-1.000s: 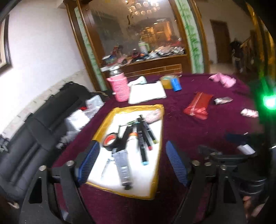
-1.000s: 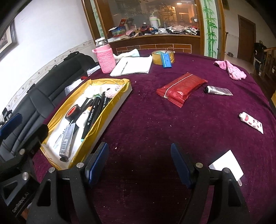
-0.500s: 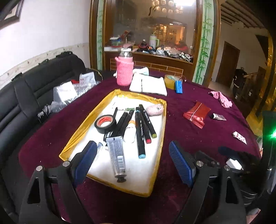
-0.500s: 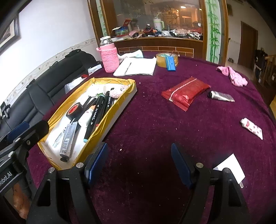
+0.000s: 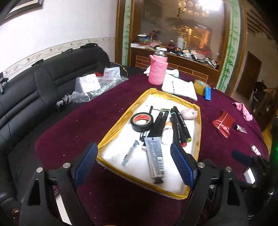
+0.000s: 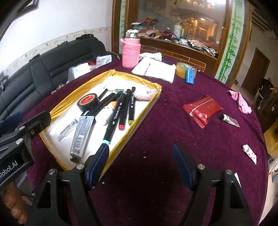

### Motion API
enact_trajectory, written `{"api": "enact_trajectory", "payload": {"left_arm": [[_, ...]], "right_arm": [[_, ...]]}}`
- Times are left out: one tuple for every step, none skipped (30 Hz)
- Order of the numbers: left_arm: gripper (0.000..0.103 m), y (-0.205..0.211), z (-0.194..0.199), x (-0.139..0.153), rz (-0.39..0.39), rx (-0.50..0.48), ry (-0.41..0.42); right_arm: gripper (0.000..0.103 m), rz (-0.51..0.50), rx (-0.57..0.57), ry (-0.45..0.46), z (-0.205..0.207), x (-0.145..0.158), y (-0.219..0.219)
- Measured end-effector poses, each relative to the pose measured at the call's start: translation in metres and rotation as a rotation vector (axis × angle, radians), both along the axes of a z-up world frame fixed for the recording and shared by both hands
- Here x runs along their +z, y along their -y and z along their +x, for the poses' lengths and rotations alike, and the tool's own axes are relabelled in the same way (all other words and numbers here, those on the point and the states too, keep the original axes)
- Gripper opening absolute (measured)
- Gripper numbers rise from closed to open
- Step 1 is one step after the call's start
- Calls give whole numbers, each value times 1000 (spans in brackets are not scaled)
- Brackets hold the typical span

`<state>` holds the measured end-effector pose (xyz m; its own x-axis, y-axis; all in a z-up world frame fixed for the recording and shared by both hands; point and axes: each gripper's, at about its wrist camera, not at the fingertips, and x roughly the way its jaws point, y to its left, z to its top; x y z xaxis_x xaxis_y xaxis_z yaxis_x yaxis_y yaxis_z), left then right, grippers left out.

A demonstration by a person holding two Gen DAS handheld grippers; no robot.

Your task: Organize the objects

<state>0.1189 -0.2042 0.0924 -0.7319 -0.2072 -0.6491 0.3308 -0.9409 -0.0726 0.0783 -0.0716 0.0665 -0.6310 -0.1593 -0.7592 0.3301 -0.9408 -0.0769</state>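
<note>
Your left gripper [image 5: 134,164] has swung over the gold-rimmed white tray [image 5: 198,132] at frame centre; both it and your right gripper [image 6: 140,165] gape empty. The red foil pouch [image 6: 201,109] at centre right waits on the maroon worktop [image 6: 173,132].

Black sofa [image 5: 43,81]; white wall [image 5: 69,22]

The clutter on the far wooden counter [image 5: 196,55] is too small and blurred to name. Behind the glass [image 6: 191,19] I see only hazy lights. The print on the grey tube [image 5: 154,160] in the tray [image 5: 111,132] cannot be read. A white card [image 6: 237,179] is partly hidden by the right gripper [image 6: 140,165]. A picture frame [image 5: 20,7] is cut off at the top edge.
</note>
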Motion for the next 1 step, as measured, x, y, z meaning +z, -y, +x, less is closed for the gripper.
{"api": "enact_trajectory", "payload": {"left_arm": [[86, 1, 0, -1, -2, -2, 1]], "right_arm": [[70, 0, -2, 8, -1, -2, 2]]}}
